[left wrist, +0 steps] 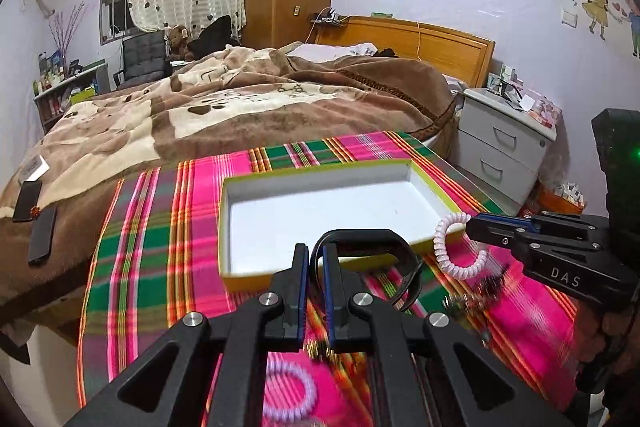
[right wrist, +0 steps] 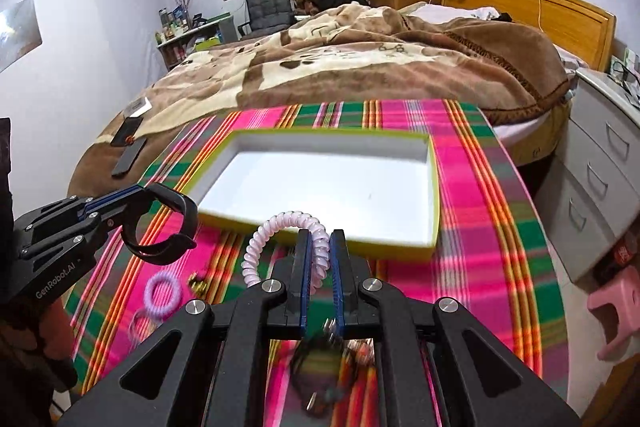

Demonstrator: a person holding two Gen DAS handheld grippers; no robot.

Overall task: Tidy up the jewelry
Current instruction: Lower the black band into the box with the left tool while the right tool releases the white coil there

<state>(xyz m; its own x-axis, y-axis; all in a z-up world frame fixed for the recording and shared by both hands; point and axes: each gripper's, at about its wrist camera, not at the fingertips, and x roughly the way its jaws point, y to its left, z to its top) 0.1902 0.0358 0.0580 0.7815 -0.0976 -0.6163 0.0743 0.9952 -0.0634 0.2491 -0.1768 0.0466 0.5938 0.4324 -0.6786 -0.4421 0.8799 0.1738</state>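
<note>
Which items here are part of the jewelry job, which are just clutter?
Job:
left gripper holding black band
right gripper holding pale coil bracelet
empty white box
pink coil on cloth

Clutter:
phones on blanket
nightstand
pink stool

small trinkets (right wrist: 320, 379) beneath right fingers blurred, purple coil band (left wrist: 288, 393) partly hidden behind left fingers

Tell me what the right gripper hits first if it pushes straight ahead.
Probably the near wall of the shallow white box. The right gripper, holding the pale pink coil bracelet, points straight at it, though depth is unclear.
</note>
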